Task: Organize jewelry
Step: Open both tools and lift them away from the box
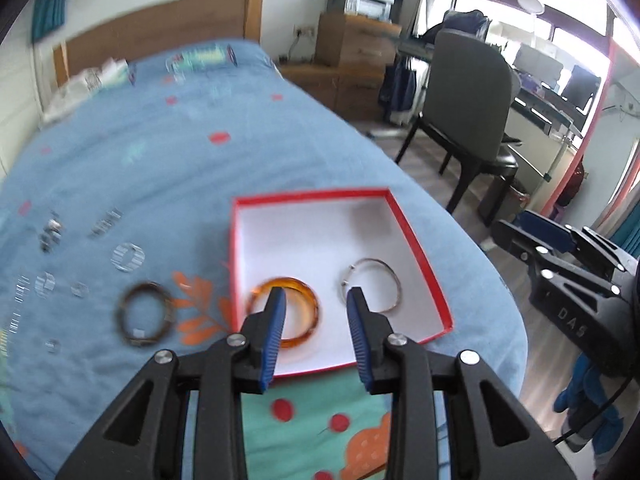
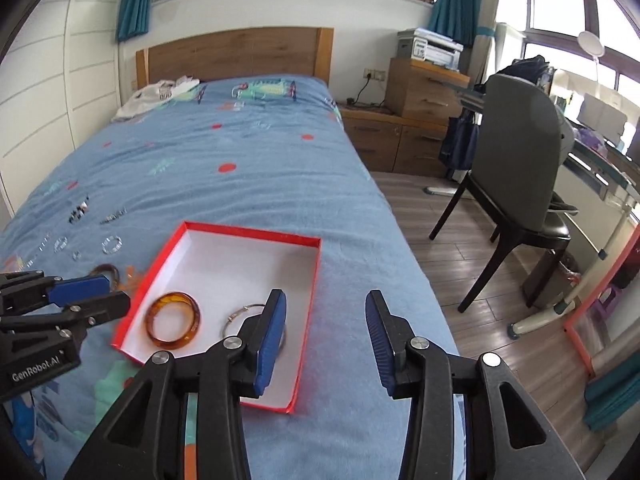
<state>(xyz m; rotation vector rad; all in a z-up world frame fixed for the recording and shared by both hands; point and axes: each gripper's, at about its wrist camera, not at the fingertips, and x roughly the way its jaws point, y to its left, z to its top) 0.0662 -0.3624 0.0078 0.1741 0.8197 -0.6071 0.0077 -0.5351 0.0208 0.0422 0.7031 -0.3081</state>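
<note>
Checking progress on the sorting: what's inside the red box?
Inside the red box: an amber bangle and a thin silver bangle, partly hidden behind a tool finger.

Small jewelry pieces (image 1: 48,236) — blurred, unidentifiable

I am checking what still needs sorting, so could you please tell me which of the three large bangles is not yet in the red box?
The dark brown bangle: it lies on the blue bedspread left of the red box, while the amber bangle and thin silver bangle lie inside.
</note>
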